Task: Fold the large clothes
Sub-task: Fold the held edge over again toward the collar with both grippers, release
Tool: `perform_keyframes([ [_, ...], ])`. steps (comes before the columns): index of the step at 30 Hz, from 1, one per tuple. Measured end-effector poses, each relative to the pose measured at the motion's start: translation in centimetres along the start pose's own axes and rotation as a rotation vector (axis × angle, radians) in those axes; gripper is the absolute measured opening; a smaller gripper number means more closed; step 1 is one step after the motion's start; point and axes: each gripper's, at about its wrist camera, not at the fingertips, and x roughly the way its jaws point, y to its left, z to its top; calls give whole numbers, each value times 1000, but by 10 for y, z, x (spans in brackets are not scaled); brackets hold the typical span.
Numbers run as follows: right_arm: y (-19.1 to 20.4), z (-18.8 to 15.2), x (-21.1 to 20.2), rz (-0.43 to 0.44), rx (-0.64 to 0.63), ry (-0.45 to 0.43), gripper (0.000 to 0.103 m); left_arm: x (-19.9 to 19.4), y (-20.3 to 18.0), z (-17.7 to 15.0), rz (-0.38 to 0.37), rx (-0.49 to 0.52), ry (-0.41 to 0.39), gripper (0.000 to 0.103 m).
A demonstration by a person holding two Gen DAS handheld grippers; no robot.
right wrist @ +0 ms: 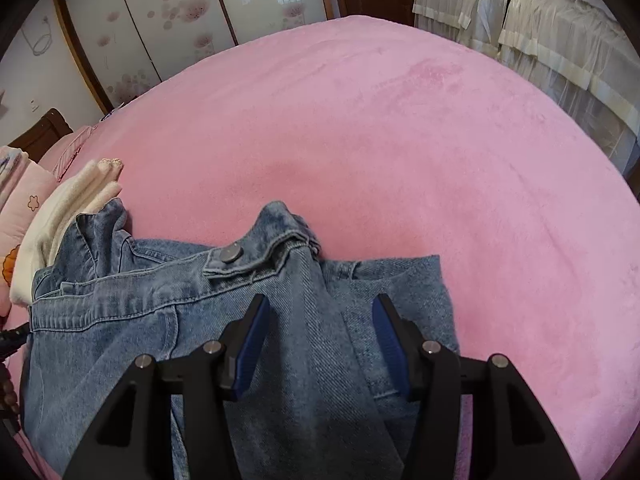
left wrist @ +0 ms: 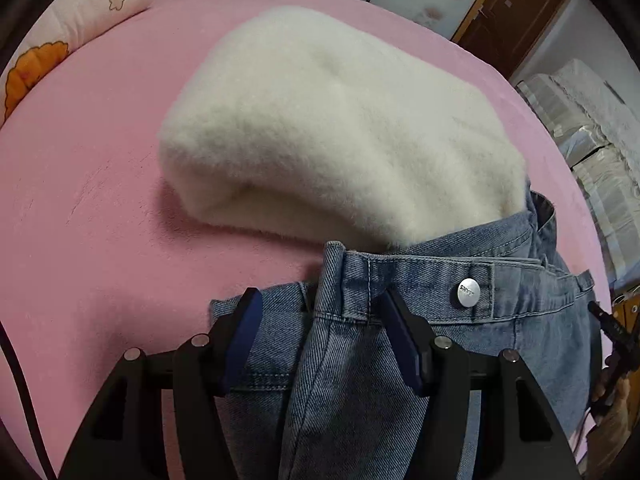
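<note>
Blue denim jeans (left wrist: 420, 320) lie on the pink bed (left wrist: 100, 220), waistband with a silver button (left wrist: 468, 292) facing away. My left gripper (left wrist: 320, 300) is open, its fingers either side of a raised fold of denim at the waistband's left end. In the right wrist view the jeans (right wrist: 160, 312) spread leftward, button (right wrist: 232, 253) up. My right gripper (right wrist: 320, 304) is open, straddling a ridge of denim at the waistband's right end. Whether the pads touch the cloth I cannot tell.
A folded fluffy cream garment (left wrist: 328, 128) lies just beyond the jeans; its edge shows in the right wrist view (right wrist: 72, 208). Floral pillows (left wrist: 60, 32) sit far left. A second bed with cream covers (right wrist: 540, 32) stands at the right. Wardrobe doors (right wrist: 160, 20) behind.
</note>
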Motion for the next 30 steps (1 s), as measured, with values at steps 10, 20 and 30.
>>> perform_keyframes([
  [10, 7, -3, 9, -25, -63, 7, 53, -22, -42, -14, 157, 128, -242, 12],
  [20, 10, -6, 5, -119, -64, -5, 26, 5, -32, -22, 338, 27, -273, 3],
  [30, 64, -52, -68, -24, -159, -48, 32, -74, -55, -63, 143, 0, -209, 72],
])
